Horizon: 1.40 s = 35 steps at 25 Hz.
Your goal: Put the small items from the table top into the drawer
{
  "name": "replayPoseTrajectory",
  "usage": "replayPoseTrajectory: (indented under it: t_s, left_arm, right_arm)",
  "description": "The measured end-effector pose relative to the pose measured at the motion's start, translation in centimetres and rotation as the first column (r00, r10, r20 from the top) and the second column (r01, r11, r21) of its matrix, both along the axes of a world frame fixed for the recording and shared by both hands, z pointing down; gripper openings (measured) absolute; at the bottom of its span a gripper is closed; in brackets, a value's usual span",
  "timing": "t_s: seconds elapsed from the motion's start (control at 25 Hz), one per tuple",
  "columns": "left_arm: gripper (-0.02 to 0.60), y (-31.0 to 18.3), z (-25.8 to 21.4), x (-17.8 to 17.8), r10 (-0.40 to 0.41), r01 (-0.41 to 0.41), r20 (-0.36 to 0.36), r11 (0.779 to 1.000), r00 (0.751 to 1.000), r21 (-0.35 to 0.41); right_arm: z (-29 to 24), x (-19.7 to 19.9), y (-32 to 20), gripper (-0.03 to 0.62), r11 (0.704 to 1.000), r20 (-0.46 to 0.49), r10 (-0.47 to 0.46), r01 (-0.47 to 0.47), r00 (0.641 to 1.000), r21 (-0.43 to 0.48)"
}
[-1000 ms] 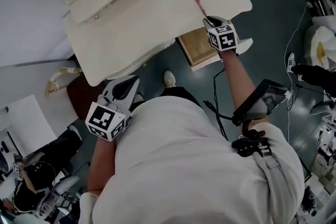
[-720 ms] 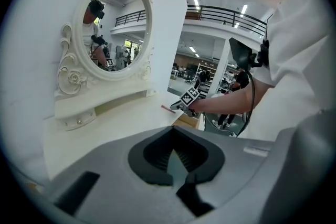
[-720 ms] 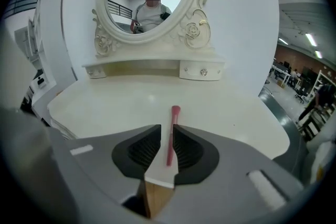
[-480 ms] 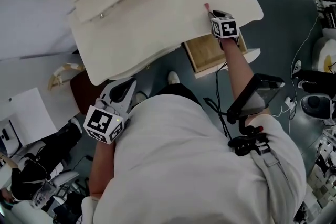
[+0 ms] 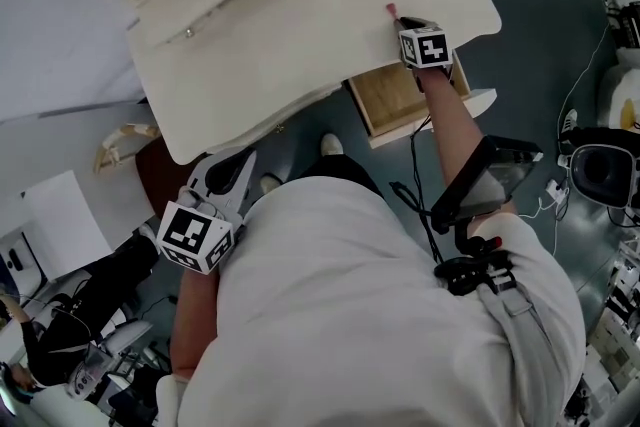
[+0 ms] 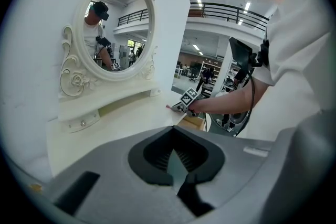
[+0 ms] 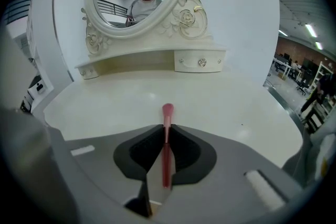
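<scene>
Pickup: fingers (image 7: 186,152) of the right gripper (image 7: 166,127), just closing onto a slim pink makeup brush (image 7: 166,147) on the cream tabletop (image 7: 226,107), should next carry it to the open wooden drawer (image 5: 385,95) behind and below them.

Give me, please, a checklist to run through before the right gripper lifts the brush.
1. Brush between the jaws of the right gripper, which have just been closing: ok.
2. Jaws meet on the handle: ok.
3. Grip firm enough to lift: cannot tell.
4. Drawer open below the table edge: ok.
5. Room in drawer: ok, bare wood shows.
6. Left gripper off the table, shut, nothing in it: ok.
</scene>
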State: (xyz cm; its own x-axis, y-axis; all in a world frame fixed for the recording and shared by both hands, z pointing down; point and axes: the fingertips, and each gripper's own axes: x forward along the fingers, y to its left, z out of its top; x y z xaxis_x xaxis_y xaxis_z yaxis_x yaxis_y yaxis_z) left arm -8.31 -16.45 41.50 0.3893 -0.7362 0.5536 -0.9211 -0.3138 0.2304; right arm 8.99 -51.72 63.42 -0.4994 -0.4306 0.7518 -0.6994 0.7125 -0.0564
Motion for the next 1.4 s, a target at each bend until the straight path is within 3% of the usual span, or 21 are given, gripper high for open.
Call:
replayPoseTrajectory:
  t_s: [0.44,0.84,1.4]
  left_arm:
    - [0.002,-1.1,0.2,1.9,0.092,-0.092,-0.017,0.996,0.996,0.017]
    - [0.002,-1.7,0.2,4.8,0.197,-0.197,-0.032,0.980,0.980,0.030]
    - [0.002,-0.7,0.7,6.9,0.227,-0.226,-0.044,0.973,0.973,0.040]
  right_arm:
    - [-1.7,3.0,2.4,0.044,0.999,0.057,0.039,-0.040,0.998,0.005]
    - [-1.5,7.7,6.9,0.044,0.996,0.052,0.083,-0.082,0.995,-0.027]
    - [2.5,10.0,13.2,0.044,0.991,-0.018,0.046,-0.048,0.999,-0.122]
